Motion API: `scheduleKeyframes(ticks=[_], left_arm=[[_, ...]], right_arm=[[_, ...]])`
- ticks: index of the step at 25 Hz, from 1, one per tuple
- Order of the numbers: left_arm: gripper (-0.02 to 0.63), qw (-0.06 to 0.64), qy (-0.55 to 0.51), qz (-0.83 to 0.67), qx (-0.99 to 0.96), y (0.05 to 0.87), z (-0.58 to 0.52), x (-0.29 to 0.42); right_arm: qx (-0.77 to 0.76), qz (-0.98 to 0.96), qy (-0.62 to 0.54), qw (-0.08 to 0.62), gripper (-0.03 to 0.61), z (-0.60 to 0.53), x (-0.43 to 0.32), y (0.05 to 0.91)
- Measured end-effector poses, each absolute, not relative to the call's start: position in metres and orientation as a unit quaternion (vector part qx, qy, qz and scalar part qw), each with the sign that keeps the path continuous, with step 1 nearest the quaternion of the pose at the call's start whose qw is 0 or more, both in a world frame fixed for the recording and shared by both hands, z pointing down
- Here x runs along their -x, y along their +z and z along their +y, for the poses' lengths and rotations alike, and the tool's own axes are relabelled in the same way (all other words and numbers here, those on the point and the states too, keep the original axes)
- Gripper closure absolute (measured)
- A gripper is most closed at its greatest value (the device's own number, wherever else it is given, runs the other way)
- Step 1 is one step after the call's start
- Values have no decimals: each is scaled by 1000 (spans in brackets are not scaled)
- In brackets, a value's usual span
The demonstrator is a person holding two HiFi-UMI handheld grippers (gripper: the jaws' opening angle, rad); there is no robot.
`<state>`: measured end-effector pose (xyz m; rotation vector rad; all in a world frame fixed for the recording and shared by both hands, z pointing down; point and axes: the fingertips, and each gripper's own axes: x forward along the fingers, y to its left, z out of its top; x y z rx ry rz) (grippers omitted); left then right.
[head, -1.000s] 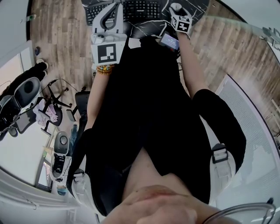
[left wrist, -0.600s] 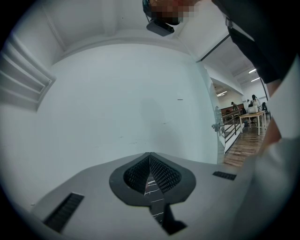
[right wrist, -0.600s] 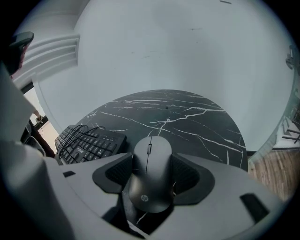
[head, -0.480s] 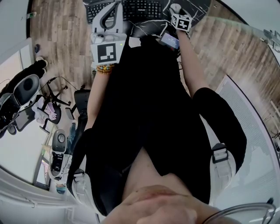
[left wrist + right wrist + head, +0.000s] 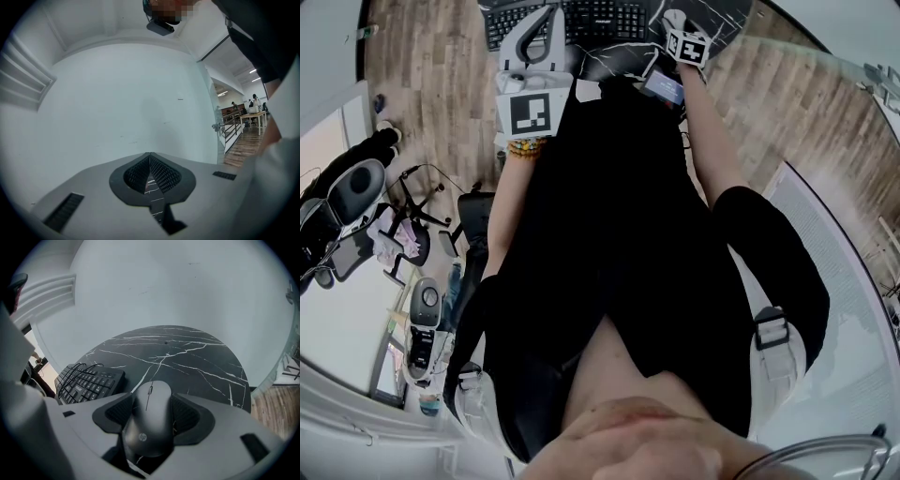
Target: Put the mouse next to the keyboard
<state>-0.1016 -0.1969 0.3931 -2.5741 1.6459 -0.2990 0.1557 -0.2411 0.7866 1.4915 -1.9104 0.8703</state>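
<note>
In the right gripper view a dark grey mouse [image 5: 149, 418] sits between the two black pads of my right gripper [image 5: 151, 414], which is shut on it and holds it above a round black marble table [image 5: 197, 359]. A black keyboard [image 5: 88, 381] lies on the table's left part, apart from the mouse. In the head view the keyboard [image 5: 586, 21] lies at the top, with the right gripper's marker cube [image 5: 690, 47] to its right. My left gripper [image 5: 150, 172] is shut with nothing in it and points at a white wall.
A white wall [image 5: 178, 291] rises behind the table. Wooden floor [image 5: 431, 84] surrounds it. Office chairs [image 5: 356, 192] stand at the left in the head view and a glass railing [image 5: 834, 234] curves at the right. The person's black-clad body fills that view's middle.
The right gripper with the mouse has shifted slightly forward over the table. The left gripper has stayed in place.
</note>
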Motion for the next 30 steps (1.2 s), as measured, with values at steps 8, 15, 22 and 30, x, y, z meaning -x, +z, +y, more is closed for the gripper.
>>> scheduleKeyframes(ticks=[8, 15, 22, 30], left_arm=[[600, 37, -100, 535, 838, 395, -195, 101], [600, 34, -98, 531, 841, 395, -194, 98], [600, 34, -98, 531, 841, 395, -194, 97], [600, 38, -95, 529, 842, 390, -197, 98]], right_arm=[[-549, -718, 331, 272, 299, -242, -153, 786], [-537, -727, 327, 276, 298, -240, -149, 783], [-559, -737, 293, 241, 299, -254, -161, 750], [-574, -773, 211, 170, 299, -278, -159, 678]])
